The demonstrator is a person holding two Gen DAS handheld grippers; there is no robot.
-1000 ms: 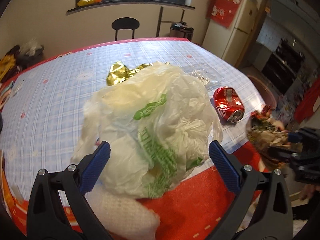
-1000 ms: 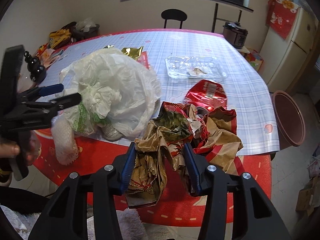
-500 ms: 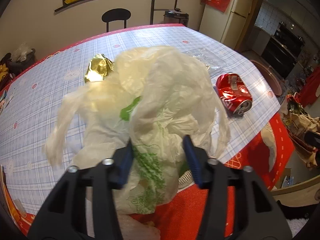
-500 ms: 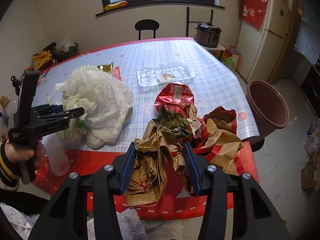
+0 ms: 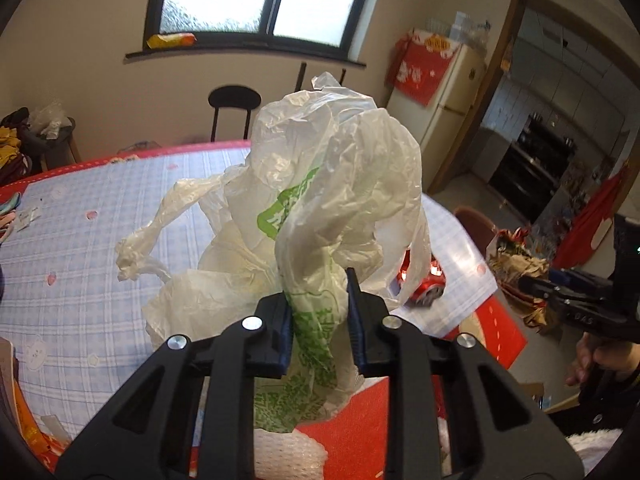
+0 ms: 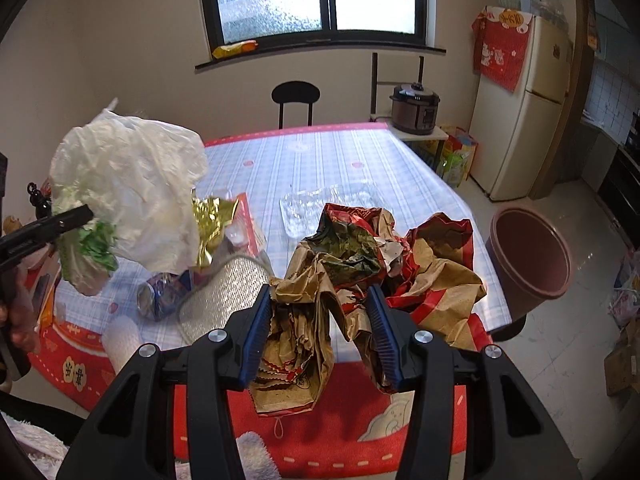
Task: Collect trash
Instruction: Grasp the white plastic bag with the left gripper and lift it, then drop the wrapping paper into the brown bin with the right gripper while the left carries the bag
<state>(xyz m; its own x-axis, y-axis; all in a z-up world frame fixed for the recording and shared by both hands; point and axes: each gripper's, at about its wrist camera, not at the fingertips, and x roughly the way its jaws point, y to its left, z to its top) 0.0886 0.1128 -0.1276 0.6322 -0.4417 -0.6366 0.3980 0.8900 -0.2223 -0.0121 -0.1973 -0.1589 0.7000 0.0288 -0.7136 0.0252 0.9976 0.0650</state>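
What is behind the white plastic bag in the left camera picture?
Behind the bag: a red can partly showing, the table and a chair. The rest is covered.

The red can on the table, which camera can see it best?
The left wrist view. There the red can lies on the table, partly behind the white plastic bag. In the right wrist view the crumpled paper wrapper hides it, so you cannot see it there.

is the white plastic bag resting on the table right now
No, the left gripper is shut on the white plastic bag, and the right wrist view shows it hanging in the air above the table.
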